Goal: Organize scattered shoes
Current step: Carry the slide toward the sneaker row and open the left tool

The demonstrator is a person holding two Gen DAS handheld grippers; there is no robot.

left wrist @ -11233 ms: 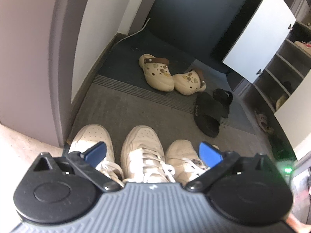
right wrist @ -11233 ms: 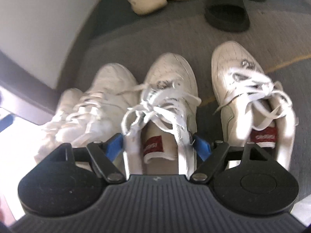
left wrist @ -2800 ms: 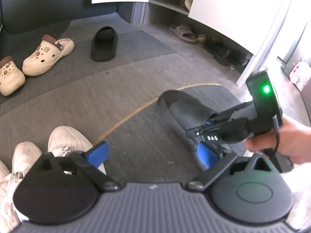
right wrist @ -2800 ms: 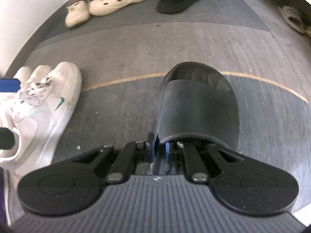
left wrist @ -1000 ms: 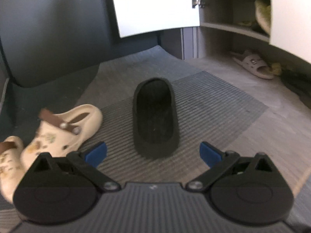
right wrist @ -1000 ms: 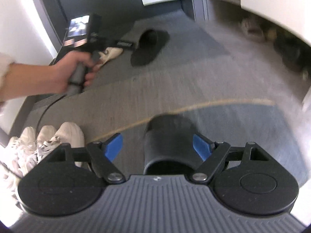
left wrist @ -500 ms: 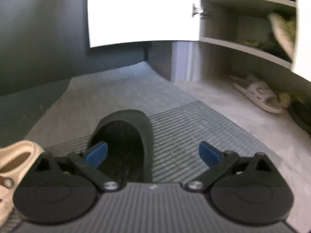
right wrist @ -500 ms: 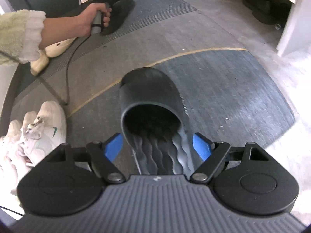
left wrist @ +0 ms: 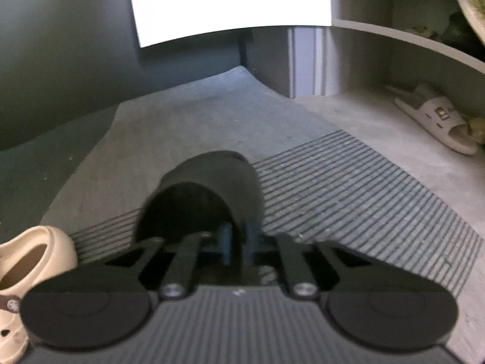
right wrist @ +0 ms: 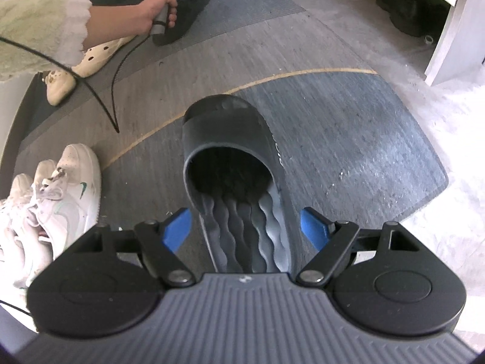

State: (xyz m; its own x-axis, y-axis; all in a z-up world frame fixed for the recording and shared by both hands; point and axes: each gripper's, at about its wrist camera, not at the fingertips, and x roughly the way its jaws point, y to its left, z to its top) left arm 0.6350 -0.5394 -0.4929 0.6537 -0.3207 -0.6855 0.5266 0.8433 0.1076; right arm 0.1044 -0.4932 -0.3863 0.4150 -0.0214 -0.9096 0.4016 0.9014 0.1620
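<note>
In the left wrist view a black slide (left wrist: 209, 188) lies on the striped mat, toe pointing away. My left gripper (left wrist: 235, 242) is shut on the slide's right side edge near the strap opening. In the right wrist view a second black slide (right wrist: 233, 157) with a wavy footbed lies on the grey mat. My right gripper (right wrist: 245, 227) stands open, a blue pad (right wrist: 177, 227) on each side of its heel, not touching. Far off in that view a hand holds the left gripper (right wrist: 163, 0) over the first black slide (right wrist: 185, 21).
Cream clogs (left wrist: 27, 261) sit left of the held slide, also seen as clogs (right wrist: 97, 51). White sneakers (right wrist: 60, 200) are lined up at left. A shoe cabinet with a white door (left wrist: 230, 0) stands ahead; a beige slide (left wrist: 436, 121) lies under it.
My left gripper moved forward and down to the far black slide and closed on its edge. The right gripper tipped down over the near slide and stayed open.
</note>
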